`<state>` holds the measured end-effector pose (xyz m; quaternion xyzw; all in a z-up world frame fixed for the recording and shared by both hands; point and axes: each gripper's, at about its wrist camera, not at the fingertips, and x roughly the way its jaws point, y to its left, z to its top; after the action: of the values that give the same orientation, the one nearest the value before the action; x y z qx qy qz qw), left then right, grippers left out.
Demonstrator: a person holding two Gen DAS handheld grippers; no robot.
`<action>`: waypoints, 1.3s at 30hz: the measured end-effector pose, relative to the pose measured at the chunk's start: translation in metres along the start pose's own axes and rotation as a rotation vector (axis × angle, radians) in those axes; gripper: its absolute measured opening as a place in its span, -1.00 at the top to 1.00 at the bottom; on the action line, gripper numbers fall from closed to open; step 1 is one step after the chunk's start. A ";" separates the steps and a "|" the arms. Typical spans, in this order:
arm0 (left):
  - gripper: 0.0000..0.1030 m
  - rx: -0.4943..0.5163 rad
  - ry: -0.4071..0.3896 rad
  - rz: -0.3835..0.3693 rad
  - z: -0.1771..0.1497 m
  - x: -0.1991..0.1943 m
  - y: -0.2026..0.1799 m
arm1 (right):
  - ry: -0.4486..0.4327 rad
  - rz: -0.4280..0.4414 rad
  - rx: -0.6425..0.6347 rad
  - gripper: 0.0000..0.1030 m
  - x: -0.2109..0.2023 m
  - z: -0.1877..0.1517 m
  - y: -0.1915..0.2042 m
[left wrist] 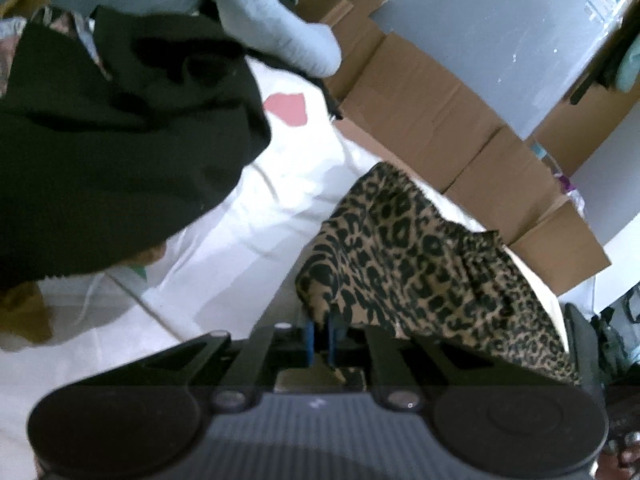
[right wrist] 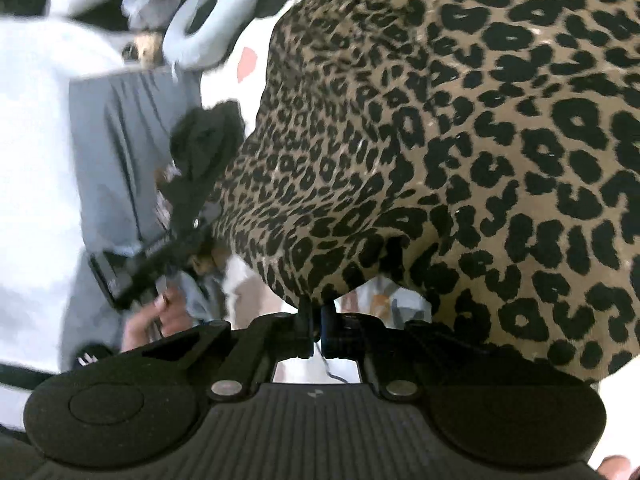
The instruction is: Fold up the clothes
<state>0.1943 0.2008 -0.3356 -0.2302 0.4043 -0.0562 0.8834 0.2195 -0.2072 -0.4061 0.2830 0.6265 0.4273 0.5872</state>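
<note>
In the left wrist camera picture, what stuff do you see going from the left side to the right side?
Black garment → white sheet with a pink patch → leopard-print garment, pinched at its edge by the left tongs → cardboard box.

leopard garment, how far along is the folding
Barely begun. Done: nothing looks folded. In hand: the left gripper and right gripper are each shut on an edge of the leopard garment, which hangs bunched. Left: fold it, then the black garment and grey sock heaped on the white sheet.
</note>
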 end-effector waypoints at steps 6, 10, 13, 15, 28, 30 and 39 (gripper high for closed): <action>0.88 0.004 0.003 0.024 0.007 0.005 -0.005 | -0.016 -0.039 0.138 0.91 0.001 0.011 -0.024; 0.88 -0.001 0.006 0.045 0.012 0.016 -0.002 | -0.033 -0.100 0.124 0.72 0.007 0.016 -0.025; 0.88 0.004 0.006 0.047 0.016 0.021 -0.001 | -0.050 -0.077 0.109 0.31 0.005 0.017 -0.022; 0.88 0.002 0.002 0.047 0.019 0.022 -0.001 | -0.050 -0.069 0.091 0.23 0.004 0.016 -0.018; 0.88 -0.005 -0.005 0.047 0.019 0.019 -0.002 | 0.047 -0.077 -0.073 0.07 0.034 -0.002 0.008; 0.88 -0.001 -0.006 0.046 0.020 0.016 -0.004 | 0.060 -0.060 -0.064 0.52 0.039 -0.001 0.010; 0.88 0.003 -0.004 0.058 0.021 0.018 -0.006 | -0.008 0.073 -0.020 0.74 0.005 0.009 0.009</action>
<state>0.2224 0.1983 -0.3329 -0.2172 0.4091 -0.0305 0.8857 0.2266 -0.1963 -0.4001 0.3014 0.6091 0.4539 0.5764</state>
